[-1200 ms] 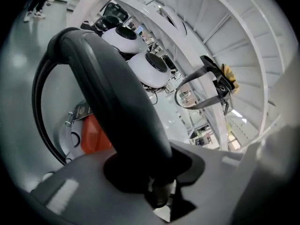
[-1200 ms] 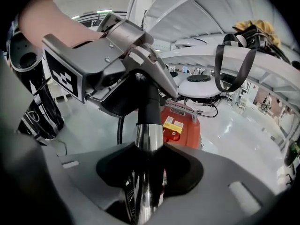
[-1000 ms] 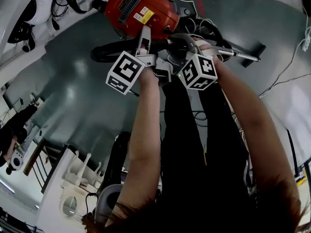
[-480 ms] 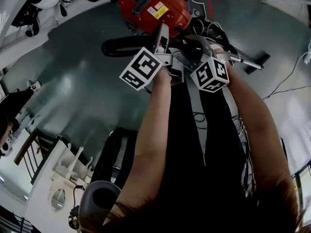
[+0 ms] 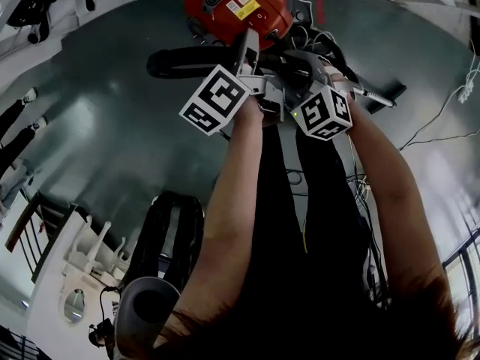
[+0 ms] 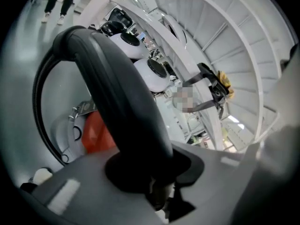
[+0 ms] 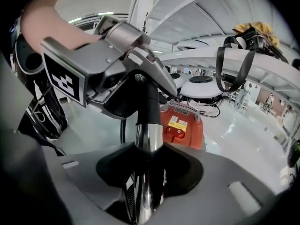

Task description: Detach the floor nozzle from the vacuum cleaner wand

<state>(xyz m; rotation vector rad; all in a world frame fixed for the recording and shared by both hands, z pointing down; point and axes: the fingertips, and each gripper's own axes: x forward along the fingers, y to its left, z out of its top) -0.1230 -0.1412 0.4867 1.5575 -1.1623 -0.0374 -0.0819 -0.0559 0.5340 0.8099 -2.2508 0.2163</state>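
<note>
Chrome wand [image 7: 149, 136] clamped in right hand-held gripper [image 7: 149, 175]; left hand-held gripper [image 6: 151, 173] closing on black handle [image 6: 123, 102].

left arm [image 5: 232, 193] and right arm [image 5: 386, 193] reaching forward side by side, left gripper [image 6: 154, 191] jaws closing on the black handle [image 6: 122, 102], right gripper [image 7: 147, 191] clamped on the chrome wand [image 7: 149, 139]

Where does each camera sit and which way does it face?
Head view: on the head, steeply down at the red vacuum; forearms, left tongs, right tongs show.
Left gripper view: on left tongs, along closing jaws with the black handle between; no body.
Right gripper view: on right tongs, along jaws gripping the chrome wand; a hand shows.
All share the red vacuum.
</note>
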